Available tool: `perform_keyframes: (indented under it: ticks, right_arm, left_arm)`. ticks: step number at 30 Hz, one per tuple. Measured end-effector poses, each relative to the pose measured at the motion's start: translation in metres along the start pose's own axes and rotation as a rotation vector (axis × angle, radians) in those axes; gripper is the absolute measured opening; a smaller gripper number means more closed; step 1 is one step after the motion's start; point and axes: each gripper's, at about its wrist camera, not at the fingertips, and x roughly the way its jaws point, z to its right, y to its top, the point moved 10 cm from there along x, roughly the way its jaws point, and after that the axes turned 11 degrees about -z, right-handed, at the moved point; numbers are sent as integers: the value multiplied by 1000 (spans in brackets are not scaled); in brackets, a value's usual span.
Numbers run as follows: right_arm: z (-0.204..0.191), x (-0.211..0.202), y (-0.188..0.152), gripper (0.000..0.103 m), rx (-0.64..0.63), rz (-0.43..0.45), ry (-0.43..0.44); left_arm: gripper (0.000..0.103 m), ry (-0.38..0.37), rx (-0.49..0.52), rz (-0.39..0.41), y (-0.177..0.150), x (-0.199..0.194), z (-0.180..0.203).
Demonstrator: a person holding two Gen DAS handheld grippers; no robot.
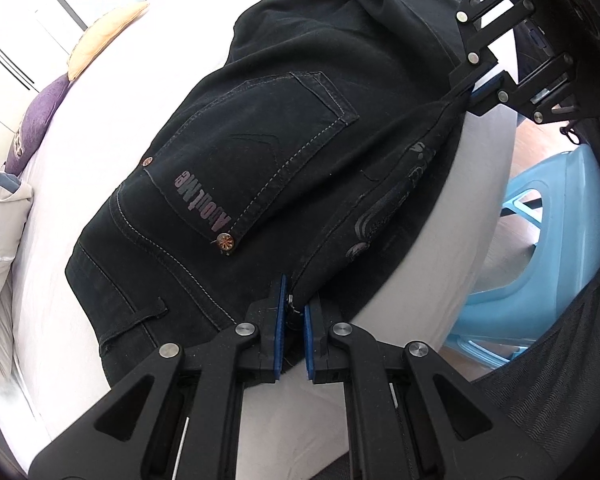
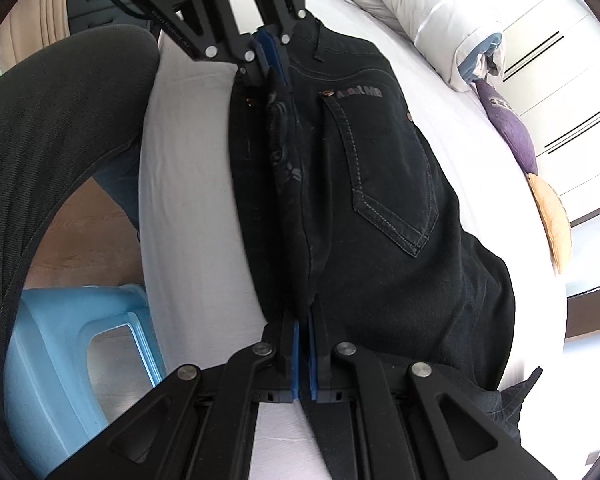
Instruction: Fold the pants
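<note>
Black jeans [image 1: 284,152] lie back side up on a white bed [image 1: 100,128], a stitched back pocket with a printed logo showing; they also show in the right wrist view [image 2: 380,208]. My left gripper [image 1: 295,312] is shut on the waistband corner of the near half and lifts it. My right gripper [image 2: 303,328] is shut on the same lifted edge farther along. Each gripper shows in the other's view: the right one [image 1: 470,94] at the upper right, the left one [image 2: 274,68] at the top. The fabric edge is pulled taut between them.
A light blue plastic stool [image 1: 540,264] stands on the wood floor beside the bed; it also shows in the right wrist view [image 2: 72,364]. Purple [image 1: 36,124], yellow [image 1: 100,36] and white [image 2: 420,12] pillows lie along the far side. A person's dark-clad leg [image 2: 52,152] is close by.
</note>
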Motion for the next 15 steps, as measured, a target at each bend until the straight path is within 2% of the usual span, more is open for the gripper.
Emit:
perform_keyframes:
  ticks: [7, 11, 13, 14, 15]
  right_arm:
    - [-1, 4, 1, 5, -8, -4, -15]
    - [-3, 9, 1, 7, 1, -7, -25]
    - [-3, 11, 2, 8, 13, -12, -41]
    - [-4, 12, 3, 8, 14, -13, -54]
    - [-5, 11, 3, 9, 17, -14, -64]
  left_arm:
    - [7, -3, -22, 4, -1, 9, 1]
    - [11, 12, -25, 15, -8, 7, 3]
    - [19, 9, -41, 0, -11, 7, 1]
    - [30, -4, -58, -27, -14, 7, 0]
    - [49, -18, -66, -47, -19, 5, 1]
